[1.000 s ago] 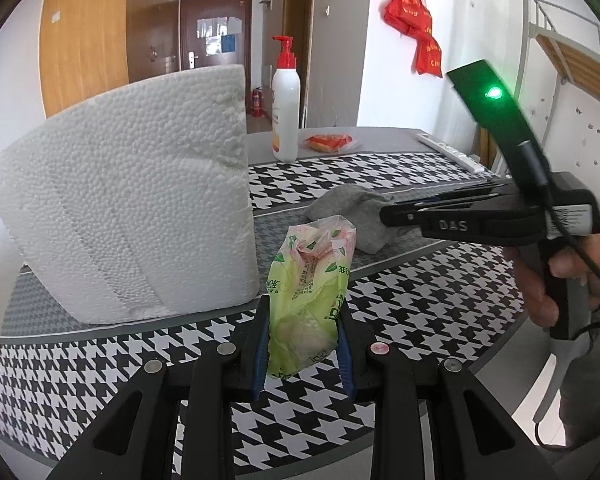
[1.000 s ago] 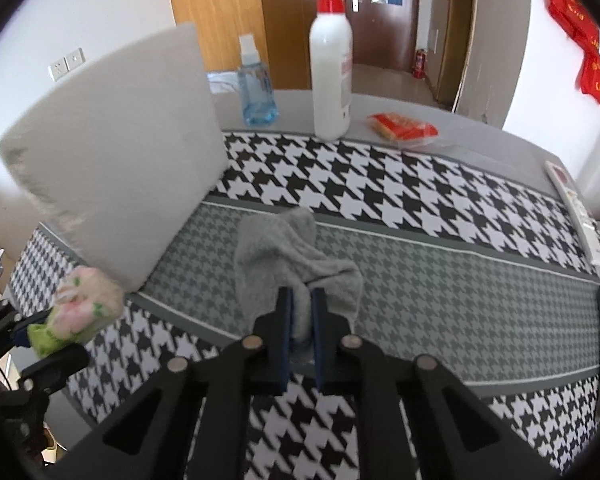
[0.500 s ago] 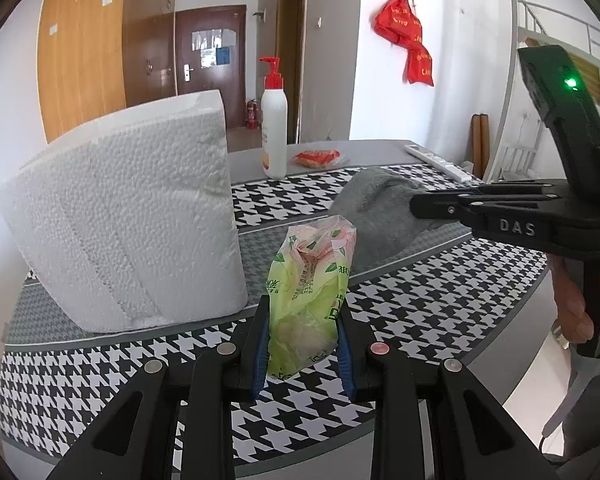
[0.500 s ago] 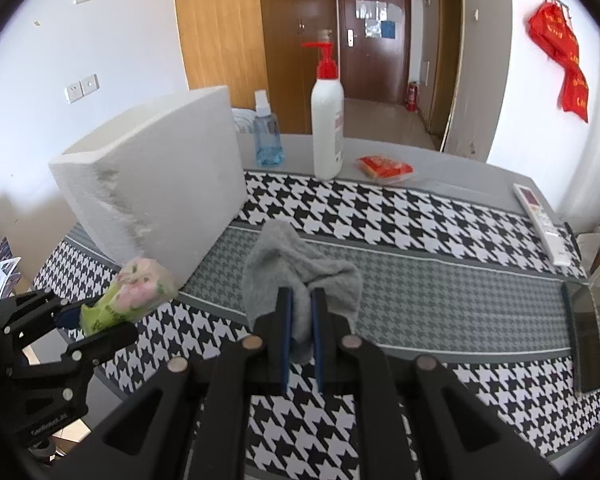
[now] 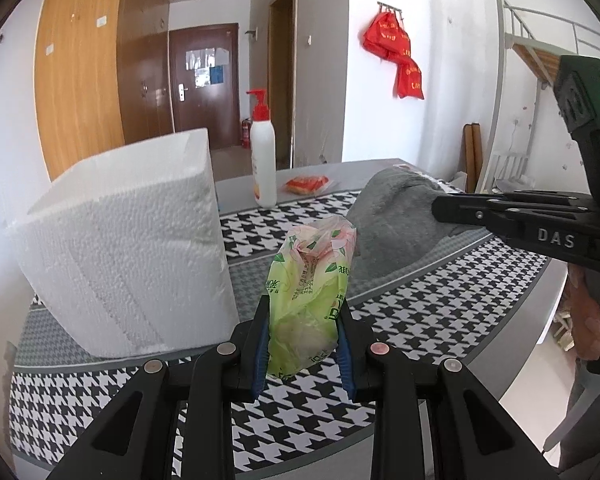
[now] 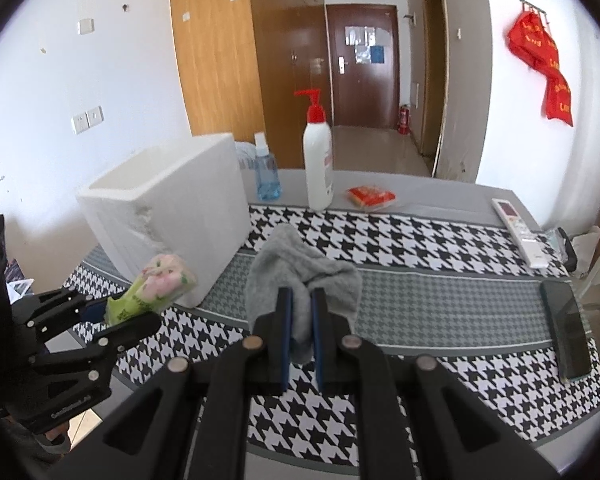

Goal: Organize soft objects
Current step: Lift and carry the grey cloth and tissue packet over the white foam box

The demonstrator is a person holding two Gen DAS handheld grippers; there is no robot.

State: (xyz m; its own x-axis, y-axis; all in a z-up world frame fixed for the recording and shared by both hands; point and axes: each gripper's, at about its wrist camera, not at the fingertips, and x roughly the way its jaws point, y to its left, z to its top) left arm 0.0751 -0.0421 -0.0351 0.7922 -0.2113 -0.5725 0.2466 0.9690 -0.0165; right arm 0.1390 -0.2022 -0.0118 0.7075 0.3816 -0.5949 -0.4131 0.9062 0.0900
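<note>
At the far left of the table stands an open-topped white polystyrene foam box [image 6: 168,216], on the black-and-white houndstooth tablecloth [image 6: 440,240]; its hollow shows from the right wrist view. Just right of its near corner, the left gripper [image 5: 302,344] is clamped on a crumpled green and pink plastic tissue pack [image 5: 310,292], which hangs clear of the cloth, held by its lower half with the top poking up past the fingers. Further right, the right gripper [image 6: 300,332] has its jaws pressed nearly together on a fold of a soft grey fleece cloth [image 6: 300,276], whose loose bulk bunches ahead of the pads and appears lifted off the table.

Both soft things are thus picked up and in the air, near the box but not over it. The step in hand looks like the carry toward the box. The next move probably calls for raising each load above the rim, bringing it over the opening, and only then parting the jaws, one gripper at a time so they do not crowd each other.

Beyond, on the far edge, stand a white pump bottle with a red top [image 6: 318,160] and a small blue bottle [image 6: 267,176], with a white remote control [image 6: 518,228] at far right.
</note>
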